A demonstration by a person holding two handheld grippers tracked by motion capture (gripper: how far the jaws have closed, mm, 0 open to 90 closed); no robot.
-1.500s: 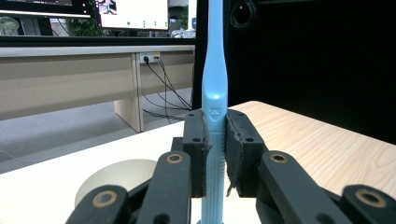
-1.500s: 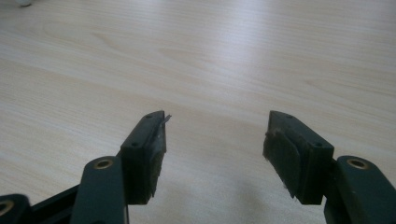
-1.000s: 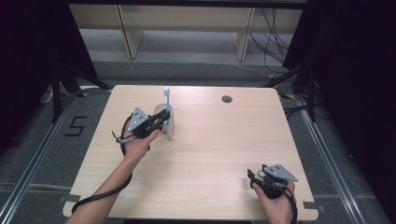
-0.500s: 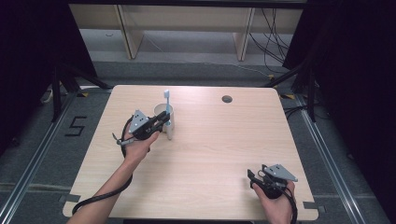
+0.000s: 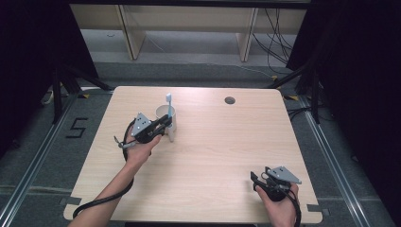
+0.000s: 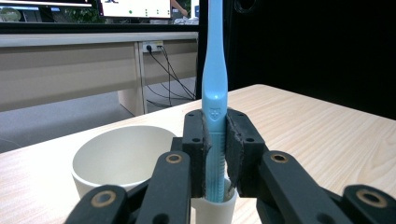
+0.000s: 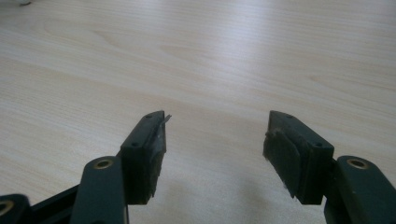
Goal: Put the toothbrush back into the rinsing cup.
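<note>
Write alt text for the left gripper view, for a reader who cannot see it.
The left claw is shut on an upright light-blue toothbrush, its lower end inside a small white holder. A white cup stands just behind on the wooden table.

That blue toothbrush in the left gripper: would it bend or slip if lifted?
The toothbrush looks like stiff plastic, standing straight above the left gripper, so probably no bending. Its smooth handle might slip, though the pads clamp it squarely.
</note>
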